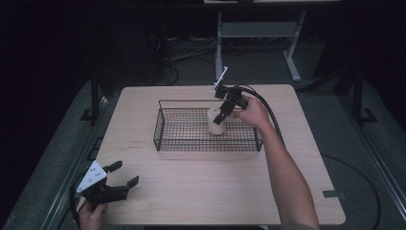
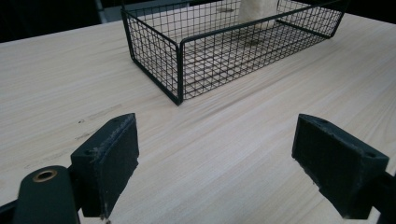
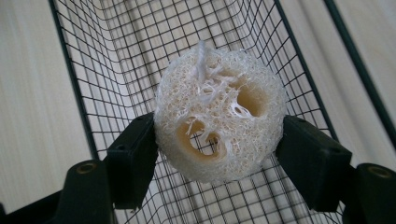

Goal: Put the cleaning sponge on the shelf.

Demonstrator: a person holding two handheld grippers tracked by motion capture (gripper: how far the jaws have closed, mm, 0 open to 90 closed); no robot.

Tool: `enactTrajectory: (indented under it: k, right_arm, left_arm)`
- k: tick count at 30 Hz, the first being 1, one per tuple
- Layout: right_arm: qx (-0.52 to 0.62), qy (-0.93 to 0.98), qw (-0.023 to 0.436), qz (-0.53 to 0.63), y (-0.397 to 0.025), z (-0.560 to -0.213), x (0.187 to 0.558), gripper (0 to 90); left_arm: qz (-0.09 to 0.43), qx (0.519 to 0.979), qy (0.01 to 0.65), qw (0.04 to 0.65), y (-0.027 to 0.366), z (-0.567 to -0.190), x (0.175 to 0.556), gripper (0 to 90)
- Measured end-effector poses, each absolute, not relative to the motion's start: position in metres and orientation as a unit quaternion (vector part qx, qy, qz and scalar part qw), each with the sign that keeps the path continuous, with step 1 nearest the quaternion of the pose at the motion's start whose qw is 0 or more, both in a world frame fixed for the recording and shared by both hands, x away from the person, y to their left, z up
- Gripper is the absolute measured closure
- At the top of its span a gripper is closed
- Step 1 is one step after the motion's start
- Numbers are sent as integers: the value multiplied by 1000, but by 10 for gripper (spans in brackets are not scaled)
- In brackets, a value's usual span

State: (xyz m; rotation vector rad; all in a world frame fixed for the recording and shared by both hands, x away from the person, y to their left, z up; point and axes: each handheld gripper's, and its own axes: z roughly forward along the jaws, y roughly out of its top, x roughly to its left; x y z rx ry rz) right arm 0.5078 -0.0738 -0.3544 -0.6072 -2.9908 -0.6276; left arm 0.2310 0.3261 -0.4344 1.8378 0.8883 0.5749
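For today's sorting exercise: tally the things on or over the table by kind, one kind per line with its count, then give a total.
Wire baskets: 1
Loofah pieces: 1
Hand-held grippers: 2, the left gripper and the right gripper
Total: 4

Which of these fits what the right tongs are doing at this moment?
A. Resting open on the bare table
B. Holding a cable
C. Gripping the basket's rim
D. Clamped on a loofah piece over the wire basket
D: in the right gripper view the right tongs press both sides of the loofah piece, with the wire basket mesh beneath it.
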Motion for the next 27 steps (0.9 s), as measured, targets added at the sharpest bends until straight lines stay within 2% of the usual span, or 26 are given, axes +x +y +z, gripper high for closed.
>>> enactTrajectory:
  k: [9,20,22,24,27]
  right_arm:
    - [-205,-957,29,-203,-73,-382,513,297]
    - [-214,-952,33,-215,-74,-390,514,290]
    - [-217,-951,35,-215,-76,-392,513,268]
    - [-223,-952,29,-208,-77,-392,512,197]
    - [-224,-950,31,-215,-79,-386,511,185]
  left_arm:
    - [236,757,365,488,325,-435,231,139]
    - [238,755,368,488,326,-434,231,140]
    - [237,757,366,487,327,-434,230,139]
    - [238,756,367,487,327,-434,230,140]
    - [236,757,366,487,326,-434,231,140]
